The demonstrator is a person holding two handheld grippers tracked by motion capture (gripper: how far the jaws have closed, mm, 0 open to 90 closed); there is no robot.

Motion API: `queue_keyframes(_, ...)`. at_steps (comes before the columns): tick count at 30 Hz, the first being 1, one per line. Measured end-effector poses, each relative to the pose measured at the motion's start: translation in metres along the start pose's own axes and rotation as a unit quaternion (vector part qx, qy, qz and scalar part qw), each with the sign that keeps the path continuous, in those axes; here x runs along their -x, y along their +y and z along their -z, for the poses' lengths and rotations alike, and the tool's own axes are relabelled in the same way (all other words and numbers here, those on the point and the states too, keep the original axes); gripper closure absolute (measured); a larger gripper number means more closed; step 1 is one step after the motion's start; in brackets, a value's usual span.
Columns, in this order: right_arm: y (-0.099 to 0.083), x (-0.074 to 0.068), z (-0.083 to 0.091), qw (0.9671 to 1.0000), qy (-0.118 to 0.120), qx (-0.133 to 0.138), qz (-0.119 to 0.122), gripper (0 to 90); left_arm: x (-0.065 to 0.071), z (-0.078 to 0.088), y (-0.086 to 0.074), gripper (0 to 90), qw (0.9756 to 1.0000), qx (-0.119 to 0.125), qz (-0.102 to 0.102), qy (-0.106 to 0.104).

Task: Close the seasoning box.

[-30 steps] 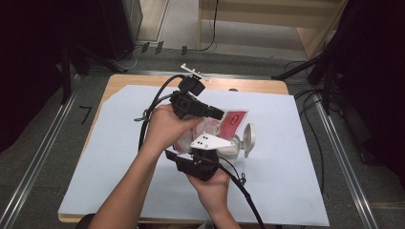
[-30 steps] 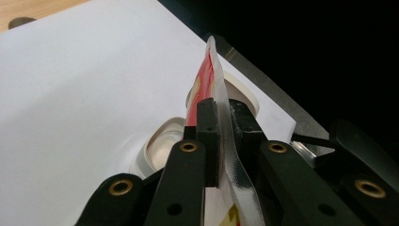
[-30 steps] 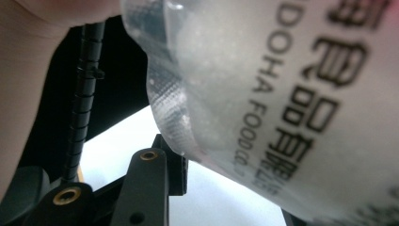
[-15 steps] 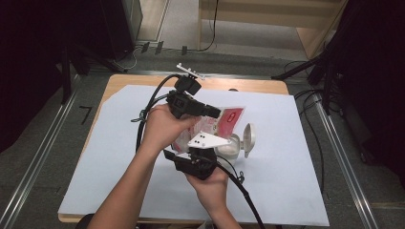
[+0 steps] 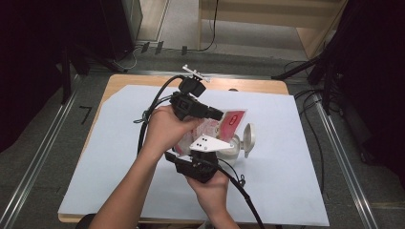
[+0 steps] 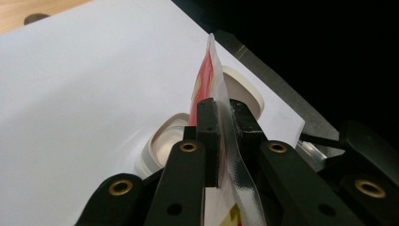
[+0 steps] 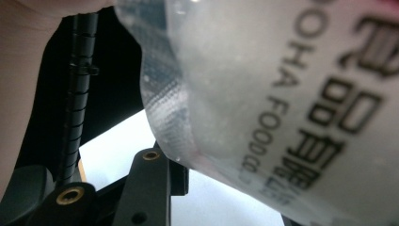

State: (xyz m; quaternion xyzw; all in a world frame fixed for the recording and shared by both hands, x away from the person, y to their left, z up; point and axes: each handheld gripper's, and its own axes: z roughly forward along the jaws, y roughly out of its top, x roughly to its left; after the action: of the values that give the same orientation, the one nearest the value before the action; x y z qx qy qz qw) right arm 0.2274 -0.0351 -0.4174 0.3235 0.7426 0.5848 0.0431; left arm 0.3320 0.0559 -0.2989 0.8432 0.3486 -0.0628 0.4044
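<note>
Pouch (image 5: 229,121), red and clear plastic with printed lettering, is held up over the middle of the white-covered worktop (image 5: 305,191), right above a small white tub (image 5: 235,145) whose hinged lid (image 5: 248,137) stands flipped open. Compared with a second ago, the pouch and the left gripper (image 5: 217,114) have shifted a little toward the person's left and tipped more steeply, so the pouch now hangs more directly over the tub. To me that looks like lining up to empty the pouch into the tub, though nothing can be seen falling yet.

Seen from above, both hands crowd together and how each gripper holds is hard to read. The left gripper view settles one side: its jaws are pressed tight on the pouch's flat sealed edge (image 6: 223,122), with the open tub (image 6: 164,146) and lid (image 6: 240,92) on the white sheet just beyond. The right gripper view gives something else: the clear, crinkled side of the pouch (image 7: 282,94) with dark lettering looms close over one black jaw. The right gripper (image 5: 205,148) sits low beneath the pouch, jaws partly apart. I cannot tell from here whether they actually pinch the plastic or merely stand beside it.
</note>
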Motion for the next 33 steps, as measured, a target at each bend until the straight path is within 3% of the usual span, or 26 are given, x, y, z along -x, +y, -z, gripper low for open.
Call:
queue_keyframes(3,0.0,0.0,0.0,1.0,-0.002,-0.003,0.005,65.1,0.003,0.0,0.0,85.3,1.0,0.0,-0.006,0.003)
queue_keyframes(8,0.0,0.001,0.001,1.0,-0.002,-0.007,0.003,65.2,-0.003,-0.002,0.0,86.1,0.9999,-0.006,0.009,0.008)
queue_keyframes(11,-0.001,0.001,0.001,0.9999,-0.002,-0.01,0.005,65.6,-0.003,-0.002,-0.001,86.3,0.9999,-0.01,0.004,0.009)
queue_keyframes(17,0.0,0.004,-0.001,0.9998,0.013,-0.007,-0.014,66.6,0.0,-0.002,0.0,86.9,0.9999,-0.008,-0.001,0.007)
queue_keyframes(19,0.0,0.004,0.0,0.9999,0.007,-0.008,-0.012,66.6,0.001,-0.003,0.001,86.8,0.9999,-0.01,-0.001,0.008)
queue_keyframes(23,0.003,-0.001,0.002,0.9995,-0.022,-0.011,0.019,66.9,0.0,-0.002,0.006,86.8,0.9999,-0.015,-0.001,0.005)
queue_keyframes(33,0.006,0.0,0.001,0.9997,-0.016,-0.009,0.014,66.8,-0.001,-0.002,0.009,86.3,0.9997,-0.025,-0.006,0.006)
